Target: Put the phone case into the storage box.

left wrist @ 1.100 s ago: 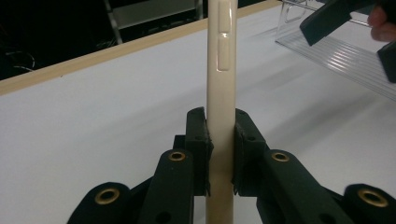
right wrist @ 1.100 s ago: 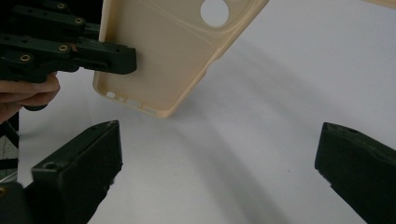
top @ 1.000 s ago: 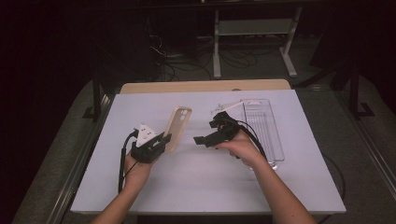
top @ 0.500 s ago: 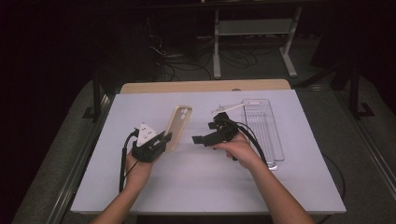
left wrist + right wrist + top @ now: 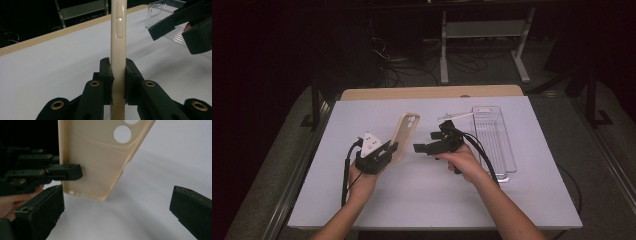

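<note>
— Dark room all around us, with cables and a metal stand on the floor beyond the far edge, and we are working on the white table (image 5: 512,200) with its bare wooden strip along the far side. What are we seeing change?

— Very little. Against the earlier high views, we are holding the beige phone case (image 5: 404,135) in the same spot, left of the table's centre, raised on end and leaning slightly. The right gripper (image 5: 428,147) is sitting barely closer to it than a second ago.

— So how are we gripping?

— The left gripper (image 5: 118,85) is clamping the case by its lower end, pads pressing both faces, with the side buttons showing above the jaws. In the right gripper view the right gripper (image 5: 117,212) is standing wide, holding nothing, its jaws either side of the case's bottom corner but apart from it.

— What does that mean for the job?

— We are judging this as a handover or two-handed grip just being lined up: the case is steady, and the right jaws need to close in on its free edge.

— Anything in the way?

— The clear plastic tray (image 5: 497,150) is lying near the right edge, behind the right hand (image 5: 464,162), with a small pale tool (image 5: 452,117) at its far left corner. Both are apart from the case. The left gripper's own jaw is sitting close to where the right jaws are aiming, so we are watching for a clash there.
</note>
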Demonstrator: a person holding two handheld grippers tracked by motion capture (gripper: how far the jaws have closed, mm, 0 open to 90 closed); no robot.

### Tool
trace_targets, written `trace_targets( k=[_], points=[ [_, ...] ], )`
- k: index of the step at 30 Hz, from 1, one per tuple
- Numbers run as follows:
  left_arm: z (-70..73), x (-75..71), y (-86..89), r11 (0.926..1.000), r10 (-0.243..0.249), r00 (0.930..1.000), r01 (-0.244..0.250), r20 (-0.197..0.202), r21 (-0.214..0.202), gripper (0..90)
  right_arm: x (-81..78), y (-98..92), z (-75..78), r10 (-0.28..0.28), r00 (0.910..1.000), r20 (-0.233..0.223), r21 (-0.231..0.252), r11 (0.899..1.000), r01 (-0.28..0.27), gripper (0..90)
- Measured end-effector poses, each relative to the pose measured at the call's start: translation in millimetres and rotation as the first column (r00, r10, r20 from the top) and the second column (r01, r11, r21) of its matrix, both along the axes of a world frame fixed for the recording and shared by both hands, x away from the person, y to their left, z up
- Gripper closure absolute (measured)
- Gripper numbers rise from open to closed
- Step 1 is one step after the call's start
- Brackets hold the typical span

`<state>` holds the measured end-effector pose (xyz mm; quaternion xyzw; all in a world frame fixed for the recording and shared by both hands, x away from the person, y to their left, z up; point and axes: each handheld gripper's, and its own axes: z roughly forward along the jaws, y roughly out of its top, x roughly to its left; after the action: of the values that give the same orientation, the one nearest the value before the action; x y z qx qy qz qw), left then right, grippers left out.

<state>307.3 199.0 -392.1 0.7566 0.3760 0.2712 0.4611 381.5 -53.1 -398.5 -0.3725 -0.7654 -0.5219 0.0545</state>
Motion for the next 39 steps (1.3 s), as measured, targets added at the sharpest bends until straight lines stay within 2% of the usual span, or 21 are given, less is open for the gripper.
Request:
trace_targets(
  k=[4, 8, 23, 26, 32, 33, 34, 36, 39],
  points=[
    [-0.6, -0.8, -3.4, 0.9999, -0.008, 1.0000, 0.008, 0.002, 0.008, 79.1, 0.2, 2.0, -1.1, -0.017, 0.9998, 0.007, 0.034, 0.999, 0.016, 0.0],
    [-0.5, -1.5, -6.0, 1.0000, -0.008, 1.0000, 0.008, 0.004, 0.001, 79.1, -0.1, 3.9, -2.5, -0.020, 0.9998, -0.006, 0.074, 0.997, 0.021, 0.0],
    [-1.5, -3.8, -15.9, 0.9996, -0.028, 0.9996, 0.028, 0.007, 0.009, 79.0, 0.7, 8.3, -4.4, -0.028, 0.9980, -0.057, 0.153, 0.988, 0.036, 0.0],
    [-1.7, -4.5, -18.1, 0.9991, -0.039, 0.9992, 0.039, 0.012, 0.019, 79.1, 0.5, 9.4, -4.7, -0.025, 0.9979, -0.060, 0.161, 0.986, 0.034, 0.0],
    [-2.2, -7.1, -23.1, 0.9986, -0.051, 0.9986, 0.051, 0.010, 0.012, 79.0, 0.8, 9.7, -4.6, -0.026, 0.9978, -0.060, 0.175, 0.984, 0.036, 0.0],
    [-2.3, -7.4, -23.8, 0.9985, -0.053, 0.9986, 0.052, 0.008, 0.015, 79.1, 0.8, 9.6, -4.8, -0.028, 0.9975, -0.064, 0.179, 0.983, 0.039, 0.0],
    [-3.0, -7.8, -24.7, 0.9984, -0.054, 0.9985, 0.054, 0.007, 0.013, 79.1, 0.0, 9.6, -4.0, -0.028, 0.9958, -0.087, 0.179, 0.983, 0.043, 0.0],
    [-3.4, -8.4, -26.5, 0.9980, -0.061, 0.9981, 0.061, 0.008, 0.019, 79.0, 0.9, 9.9, -4.8, -0.030, 0.9969, -0.073, 0.189, 0.981, 0.044, 0.0],
    [-3.7, -9.0, -28.5, 0.9973, -0.070, 0.9974, 0.069, 0.019, 0.023, 79.1, 0.4, 10.6, -4.9, -0.031, 0.9956, -0.088, 0.192, 0.980, 0.048, 0.0]
  ],
)
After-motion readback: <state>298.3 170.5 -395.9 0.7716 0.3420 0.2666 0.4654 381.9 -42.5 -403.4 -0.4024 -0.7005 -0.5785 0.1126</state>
